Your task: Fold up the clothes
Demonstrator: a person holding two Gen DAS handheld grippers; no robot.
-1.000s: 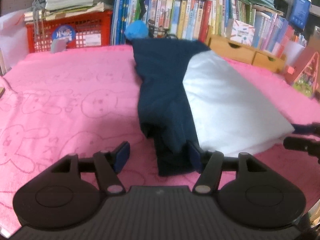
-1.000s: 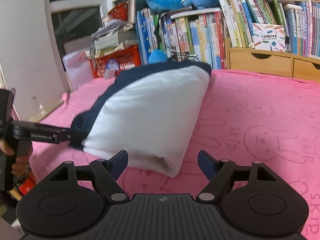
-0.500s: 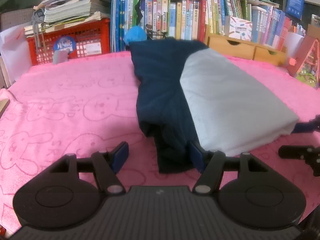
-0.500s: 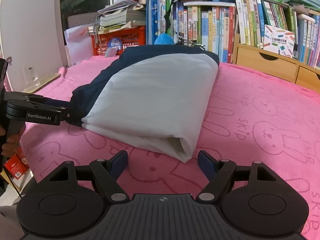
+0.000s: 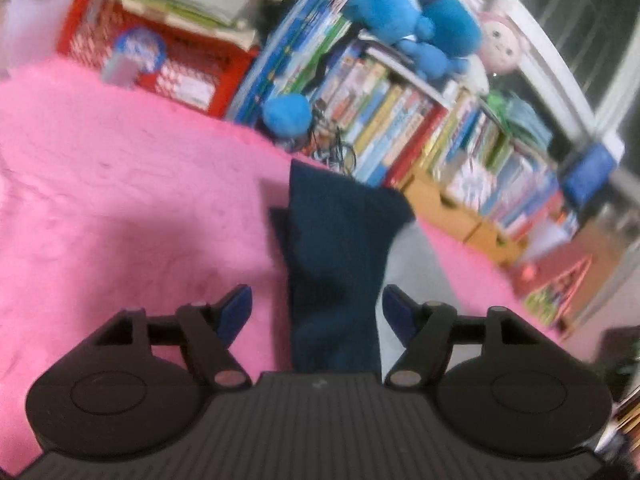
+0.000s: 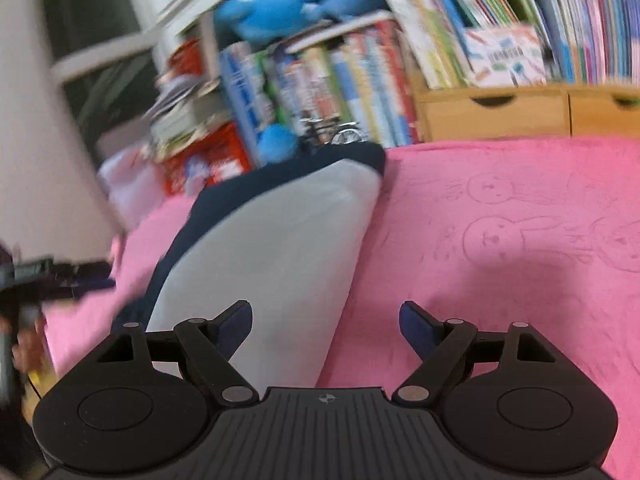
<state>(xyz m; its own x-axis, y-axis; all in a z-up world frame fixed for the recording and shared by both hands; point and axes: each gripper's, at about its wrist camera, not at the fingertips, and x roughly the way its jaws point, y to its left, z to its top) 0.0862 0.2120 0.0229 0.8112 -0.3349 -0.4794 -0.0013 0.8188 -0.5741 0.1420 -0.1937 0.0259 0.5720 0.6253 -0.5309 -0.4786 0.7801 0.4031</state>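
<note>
Nearest in the left wrist view, the left gripper [image 5: 316, 312] pointed down at a slant, and the whole scene behind it tilted. Its blue-padded fingers [image 5: 234, 312] stood wide apart and had just been opening further. The navy strip of a folded navy-and-grey cloth garment [image 5: 336, 256] ran between them, but neither pad pressed on it.

The right gripper [image 6: 326, 326] also angled downward, its black linkages spread and its jaws wide. They too had just been opening a little. The near end of the garment's grey panel [image 6: 280, 248] lay between them towards the left finger, gripped by nothing.

The garment rested flat on a pink fleece blanket printed with rabbit outlines [image 6: 520, 240], its grey face up and a navy edge along its left side and far end. At the left edge of the right wrist view, the other black gripper showed side-on and blurred, with part of a person's hand [image 6: 24, 344] below it.

Beyond the blanket stood a red plastic crate [image 5: 168, 64] stacked with papers, a long row of colourful books [image 6: 360, 80], pale wooden drawers [image 6: 496, 114] and blue plush toys [image 5: 404, 12] on top of the books.
</note>
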